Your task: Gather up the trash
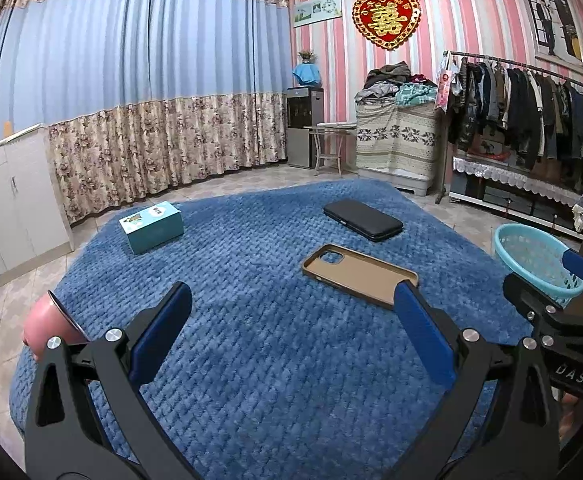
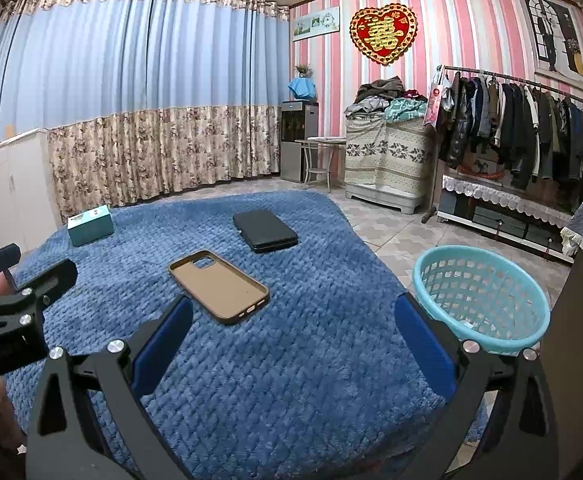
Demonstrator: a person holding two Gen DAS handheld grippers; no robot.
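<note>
Phone case (image 1: 359,276), tan and empty, lying hollow side up on the blue blanket (image 1: 251,360); likely the nearest candidate for trash. Probably very light, thin-walled and flexible, so apt to bend or skid over the plush pile if pushed from one side. Best taken across the narrow width, on the two long rims, near the middle; alternatively pinched on one raised wall, one finger inside the hollow. Not fragile, so a firm squeeze should do no harm.

Long axis diagonal: camera cut-out end pointing away and to the left, port end nearer and turned toward the basket (image 2: 479,280). Calls for a wrist turn to square the fingers across that axis.

Beyond the phone case, a black folding case (image 1: 362,220); far left of the phone case, a teal box (image 1: 151,226); right of the phone case and lower, off the blanket edge, the basket, apparently on the tiled floor.

Left gripper (image 1: 293,296) just short of the phone case, fingers spread wide, nothing between. Right gripper (image 2: 294,302) likewise spread and empty, between phone case and basket.
</note>
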